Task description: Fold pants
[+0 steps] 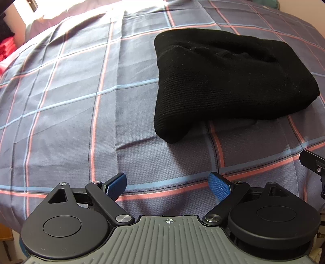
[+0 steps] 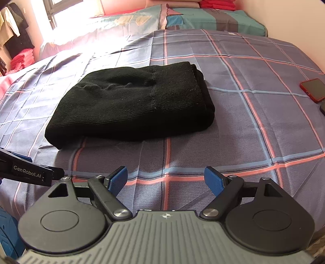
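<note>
Two spread, empty grippers, left gripper [image 1: 168,185] and right gripper [image 2: 166,178], hover at the bed's [image 2: 233,162] near edge before the black knit pants [image 2: 130,105], folded mid-bed, probably soft, floppy and best pinched at a thick folded edge.

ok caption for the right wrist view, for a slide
Folded black pants lie on the plaid bedsheet, the open right gripper empty in front.

A bed [image 2: 233,126] fills the room, spread with a grey-blue sheet [image 1: 71,101] checked in pink and light blue. Pillows [image 2: 213,20] lie at its head. Hard sunlight pours through a window [image 2: 67,10] at the far left, beside hanging clothes [image 2: 14,32] and stacked red towels [image 2: 22,58].
</note>
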A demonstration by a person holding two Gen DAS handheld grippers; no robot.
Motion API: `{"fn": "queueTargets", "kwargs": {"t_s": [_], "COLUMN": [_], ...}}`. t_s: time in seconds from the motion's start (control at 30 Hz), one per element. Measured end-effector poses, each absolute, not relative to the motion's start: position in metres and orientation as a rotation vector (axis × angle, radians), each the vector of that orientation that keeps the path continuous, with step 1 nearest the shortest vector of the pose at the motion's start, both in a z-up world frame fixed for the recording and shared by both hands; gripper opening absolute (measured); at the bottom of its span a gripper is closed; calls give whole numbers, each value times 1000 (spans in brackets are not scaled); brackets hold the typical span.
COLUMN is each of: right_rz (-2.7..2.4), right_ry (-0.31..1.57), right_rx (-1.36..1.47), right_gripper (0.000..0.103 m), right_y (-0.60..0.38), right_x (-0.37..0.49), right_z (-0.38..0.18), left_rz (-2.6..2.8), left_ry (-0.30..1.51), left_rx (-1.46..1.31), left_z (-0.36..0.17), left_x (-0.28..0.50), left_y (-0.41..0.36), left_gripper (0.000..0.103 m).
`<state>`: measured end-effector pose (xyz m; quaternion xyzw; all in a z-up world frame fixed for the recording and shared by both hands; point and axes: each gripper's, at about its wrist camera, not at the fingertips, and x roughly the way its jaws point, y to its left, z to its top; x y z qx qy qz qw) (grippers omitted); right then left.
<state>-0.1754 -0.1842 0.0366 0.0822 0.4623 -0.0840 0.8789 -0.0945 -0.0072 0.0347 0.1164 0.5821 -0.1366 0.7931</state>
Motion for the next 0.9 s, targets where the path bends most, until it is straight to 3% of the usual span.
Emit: {"fn": "queueTargets", "kwargs": {"t_s": [0.9], "right_rz": [-178], "right_ry": [995], "right_rx": [193], "right_gripper": [87], "right_y": [-177], "right_x": [-177], "right_z": [30], "left_rz": [-302], "left_ry": [1273], "left_rx": [259], "left_z": [29], "left_x": [-87], "left_y": [-9], "left_gripper": [103]}}
